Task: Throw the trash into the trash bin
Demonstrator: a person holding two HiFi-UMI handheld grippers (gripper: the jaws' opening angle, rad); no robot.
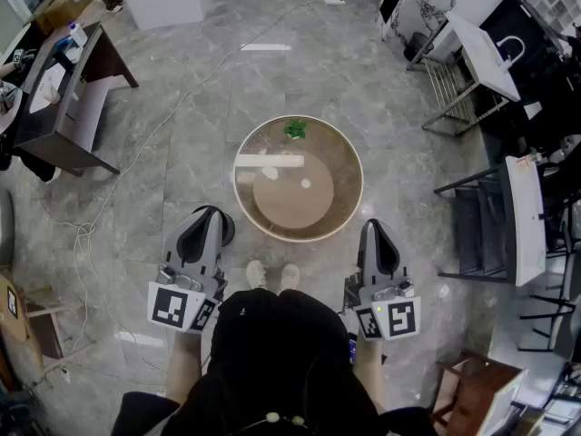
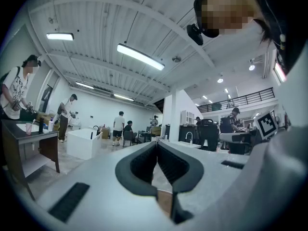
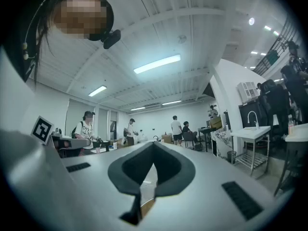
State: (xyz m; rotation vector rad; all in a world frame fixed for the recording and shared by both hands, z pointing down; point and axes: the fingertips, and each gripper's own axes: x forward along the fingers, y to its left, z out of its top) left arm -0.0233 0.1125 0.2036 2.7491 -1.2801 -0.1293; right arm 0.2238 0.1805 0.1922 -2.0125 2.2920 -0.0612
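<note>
Head view, green trash (image 1: pixel 295 130) (crumpled, axis unclear), far edge of round table (image 1: pixel 320 165)

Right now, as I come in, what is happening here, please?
A person stands at a round table, holding one claw in each hand. The left claw and the right claw are both shut and empty, held level near the table's near edge. A crumpled green piece of trash lies at the far side of the table, untouched. Nothing is picked up yet.
</note>
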